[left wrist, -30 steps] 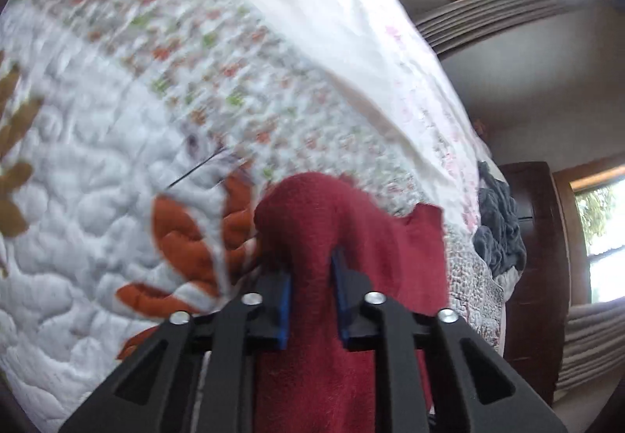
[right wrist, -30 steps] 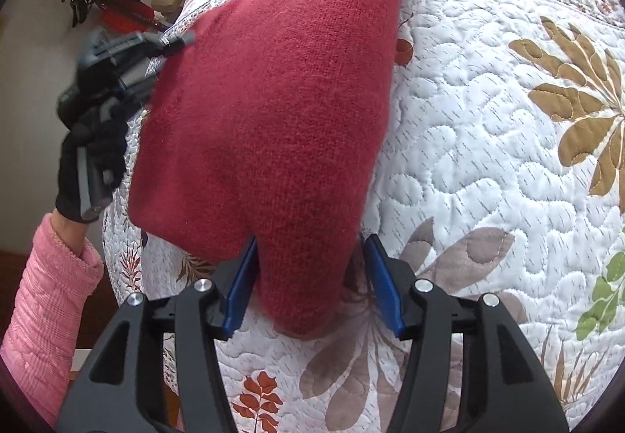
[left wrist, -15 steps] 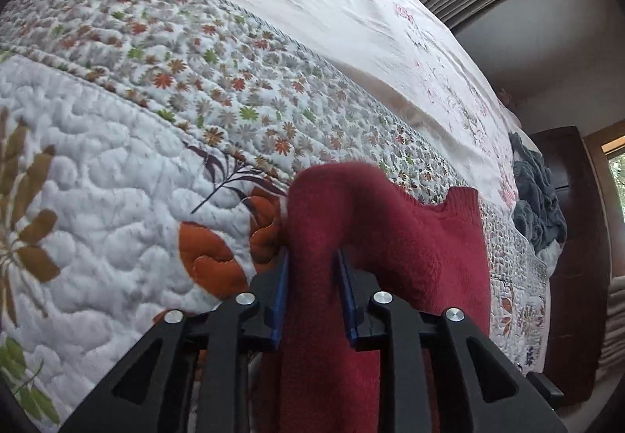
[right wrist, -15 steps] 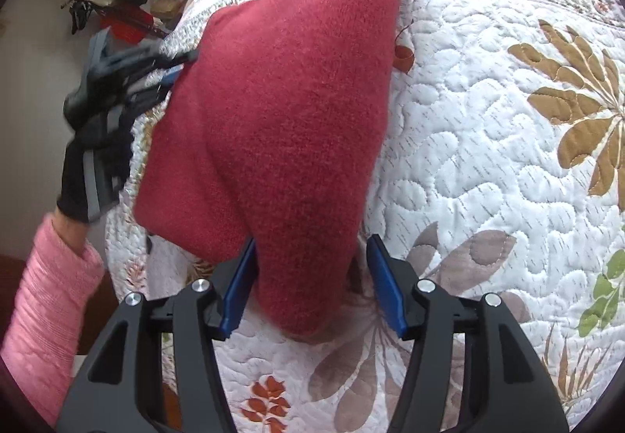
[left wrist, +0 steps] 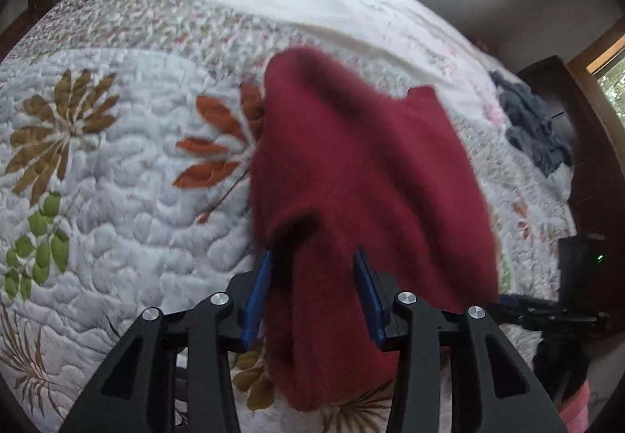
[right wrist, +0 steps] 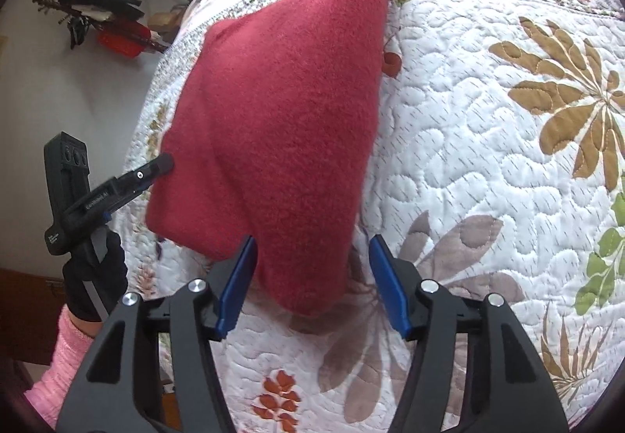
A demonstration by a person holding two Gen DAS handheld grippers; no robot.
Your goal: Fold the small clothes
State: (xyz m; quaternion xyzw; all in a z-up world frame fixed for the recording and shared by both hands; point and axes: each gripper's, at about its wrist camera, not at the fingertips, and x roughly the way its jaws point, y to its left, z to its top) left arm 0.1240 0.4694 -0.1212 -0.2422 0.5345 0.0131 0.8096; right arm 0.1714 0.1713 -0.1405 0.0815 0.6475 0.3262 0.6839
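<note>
Left wrist view: the left gripper [left wrist: 314, 290], clamped on the red sweater [left wrist: 363, 191] before, now gapes wide; the right gripper [right wrist: 312, 278] stays wide around the sweater's near corner.

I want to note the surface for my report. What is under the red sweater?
Under the red sweater lies a white quilt with leaf patterns, showing all around it. An orange leaf sticks out at its edge. Whatever lies directly beneath is covered.
</note>
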